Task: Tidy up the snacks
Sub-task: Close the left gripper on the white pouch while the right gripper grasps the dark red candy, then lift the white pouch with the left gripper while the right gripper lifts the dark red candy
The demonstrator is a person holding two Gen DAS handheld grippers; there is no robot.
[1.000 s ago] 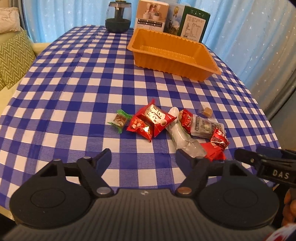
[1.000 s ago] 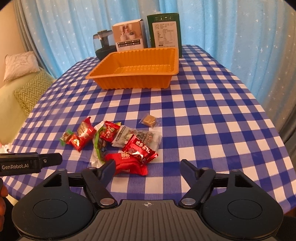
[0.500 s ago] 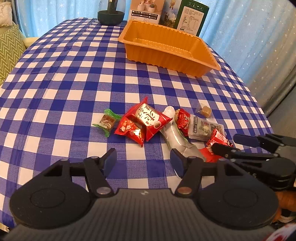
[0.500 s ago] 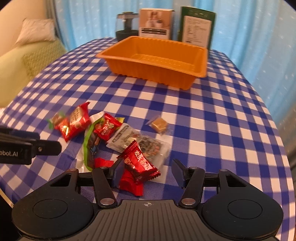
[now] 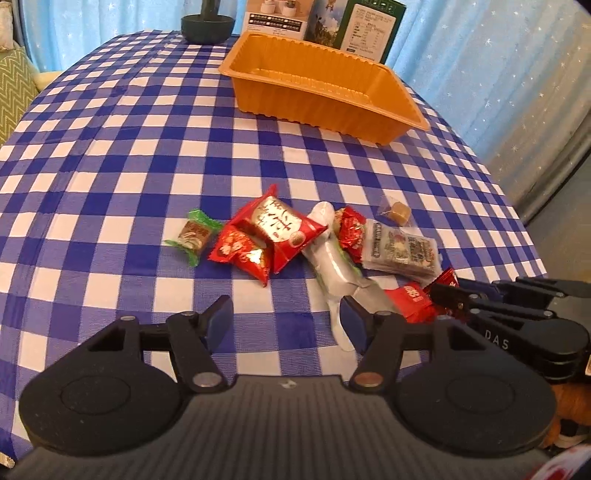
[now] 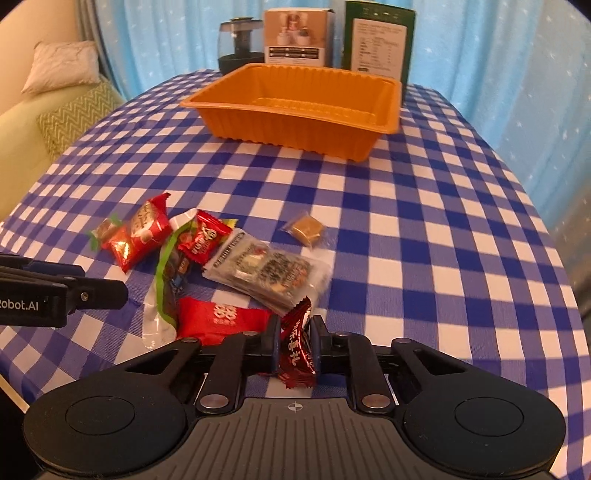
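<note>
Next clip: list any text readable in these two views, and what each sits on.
"DAS": on the black right gripper, seen from the left wrist.
"Robot.AI", its start cut off by the frame edge: on the black left gripper, seen from the right wrist.
Red and grey snack wrappers: printed characters, too blurred to read.
Green carton and white box: label print too small.

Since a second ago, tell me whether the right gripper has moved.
Yes. The right gripper has come forward and down to the snack pile, toward the orange tray, and is shut on the dark red candy.
</note>
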